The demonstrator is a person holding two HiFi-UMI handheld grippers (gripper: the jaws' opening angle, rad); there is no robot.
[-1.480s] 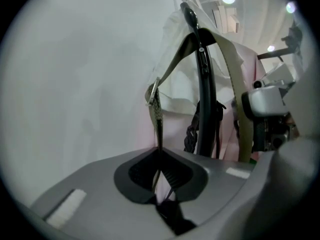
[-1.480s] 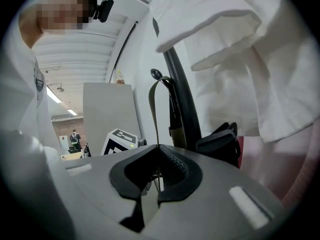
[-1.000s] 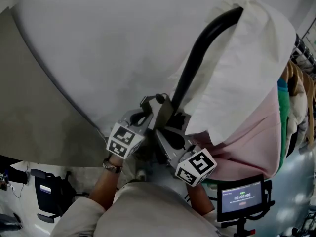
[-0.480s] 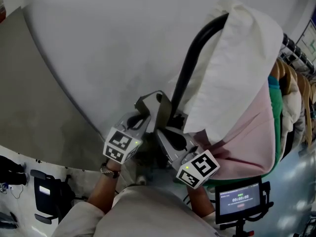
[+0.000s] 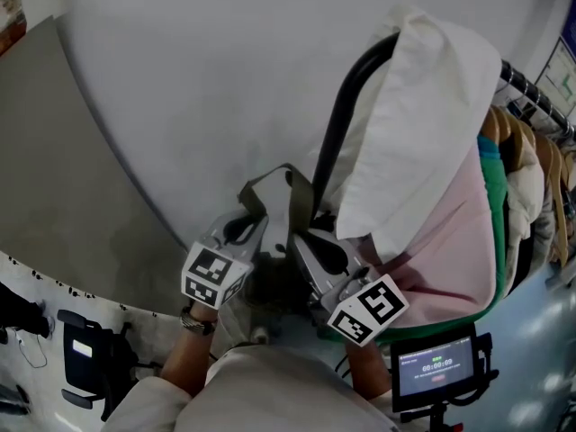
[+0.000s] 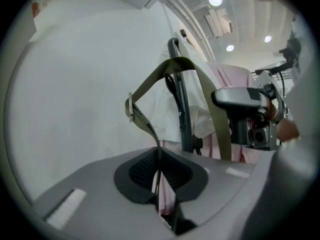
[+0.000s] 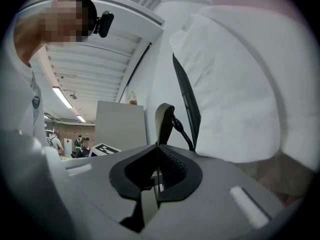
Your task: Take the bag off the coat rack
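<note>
An olive bag strap [image 5: 281,187] loops up beside the black curved coat rack pole [image 5: 346,115], which carries a white garment [image 5: 414,124] over a pink one [image 5: 445,250]. My left gripper [image 5: 255,226] is shut on the strap's left run, below a metal buckle [image 6: 130,107]. My right gripper [image 5: 301,241] is shut on the strap's other run [image 7: 162,120], close to the pole [image 7: 187,101]. In the left gripper view the strap [image 6: 165,69] arches over the pole [image 6: 181,109] between the left gripper [image 6: 159,160] and the right gripper [image 6: 245,115]. The bag's body is a dark shape [image 5: 270,286], mostly hidden under the grippers.
A rail of hung clothes [image 5: 531,160] runs along the right. A small monitor on a stand [image 5: 435,364] stands at bottom right. A grey panel [image 5: 63,169] leans at the left, dark equipment [image 5: 85,358] below it. A white wall lies behind the rack.
Both grippers have risen with the strap still pinched in each. The strap loop now stands higher and more open beside the pole.
</note>
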